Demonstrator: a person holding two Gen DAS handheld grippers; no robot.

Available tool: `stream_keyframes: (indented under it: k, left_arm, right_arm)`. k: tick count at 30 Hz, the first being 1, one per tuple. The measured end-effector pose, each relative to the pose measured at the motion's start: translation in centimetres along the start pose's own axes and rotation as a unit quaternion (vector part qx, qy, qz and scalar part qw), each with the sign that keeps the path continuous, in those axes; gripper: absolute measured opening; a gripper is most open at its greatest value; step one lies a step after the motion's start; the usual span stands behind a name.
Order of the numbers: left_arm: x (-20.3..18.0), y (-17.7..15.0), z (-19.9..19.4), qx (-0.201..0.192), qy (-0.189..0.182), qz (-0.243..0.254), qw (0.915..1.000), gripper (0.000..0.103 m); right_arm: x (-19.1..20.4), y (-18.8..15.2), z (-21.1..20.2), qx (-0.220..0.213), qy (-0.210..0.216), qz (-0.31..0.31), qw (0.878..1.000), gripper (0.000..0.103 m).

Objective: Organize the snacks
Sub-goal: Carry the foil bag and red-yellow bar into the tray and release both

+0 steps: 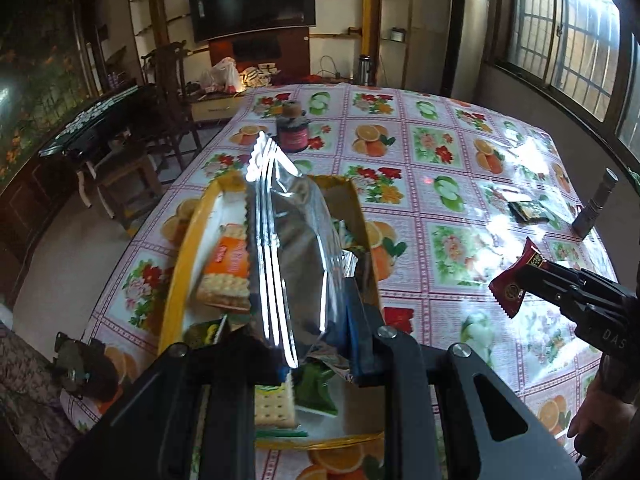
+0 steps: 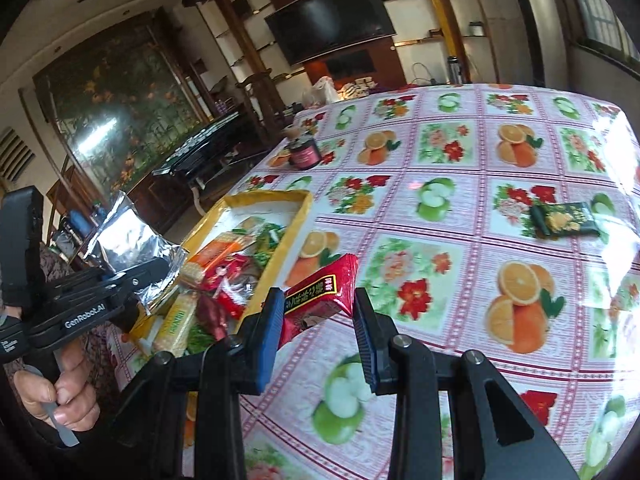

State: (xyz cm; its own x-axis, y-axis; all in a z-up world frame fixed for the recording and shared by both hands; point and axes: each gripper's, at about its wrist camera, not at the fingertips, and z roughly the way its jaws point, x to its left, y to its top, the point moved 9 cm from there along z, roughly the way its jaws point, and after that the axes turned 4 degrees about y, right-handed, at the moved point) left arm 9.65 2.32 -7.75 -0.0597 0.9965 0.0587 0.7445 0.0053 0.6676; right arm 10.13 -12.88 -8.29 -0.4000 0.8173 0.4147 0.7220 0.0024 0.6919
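Observation:
My left gripper (image 1: 316, 340) is shut on a silver foil packet (image 1: 288, 248) and holds it tilted above a yellow-rimmed tray (image 1: 176, 280). The tray holds cracker packs, green packets and red packets. My right gripper (image 2: 318, 300) is shut on a red snack packet (image 2: 320, 292), which hangs above the tablecloth just right of the tray (image 2: 296, 220). In the left wrist view the right gripper (image 1: 532, 276) comes in from the right with the red packet (image 1: 516, 280). In the right wrist view the left gripper (image 2: 160, 268) holds the foil packet (image 2: 124, 240) over the tray's near end.
A dark green packet (image 2: 564, 220) lies alone on the fruit-print tablecloth (image 2: 460, 240) to the right. A dark jar (image 2: 304, 152) stands beyond the tray. A black cylinder (image 1: 596, 208) stands at the table's right edge. Chairs and a dark side table stand left of the table.

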Motion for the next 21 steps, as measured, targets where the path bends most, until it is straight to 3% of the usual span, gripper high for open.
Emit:
stream_keyframes:
  k: [21]
  left_arm:
    - [4.9,-2.3,1.5,0.021,0.017,-0.032,0.9991,0.023]
  right_arm:
    - [8.8,1.2,7.8,0.042,0.066,-0.061,0.995,0.034]
